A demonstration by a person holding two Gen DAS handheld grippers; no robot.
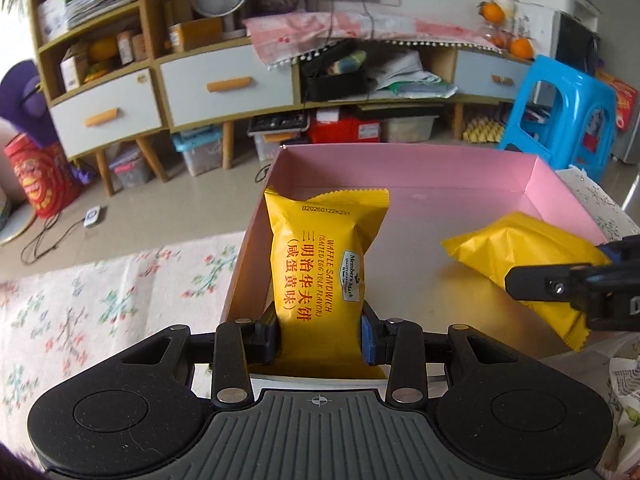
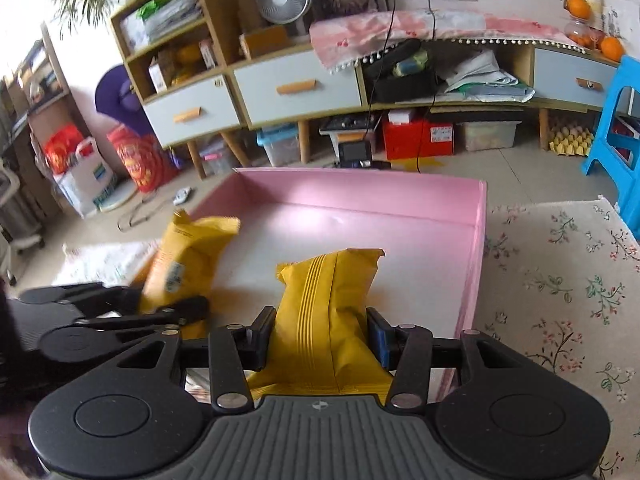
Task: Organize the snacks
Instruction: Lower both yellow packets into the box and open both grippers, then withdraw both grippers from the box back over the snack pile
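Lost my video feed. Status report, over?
Left gripper shut on waffle packet. Right gripper shut on second packet. Both over pink box. Nothing blocking.

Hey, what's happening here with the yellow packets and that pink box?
A person is putting snacks away with two handheld grippers. The left gripper is shut on a waffle packet, label up, at the pink box's left wall. The right gripper is shut on a second packet, seam up, over the box's middle.

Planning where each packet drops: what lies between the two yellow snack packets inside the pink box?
Only bare pink box floor separates the left gripper's packet from the right gripper's packet. Both wrist views show that gap.
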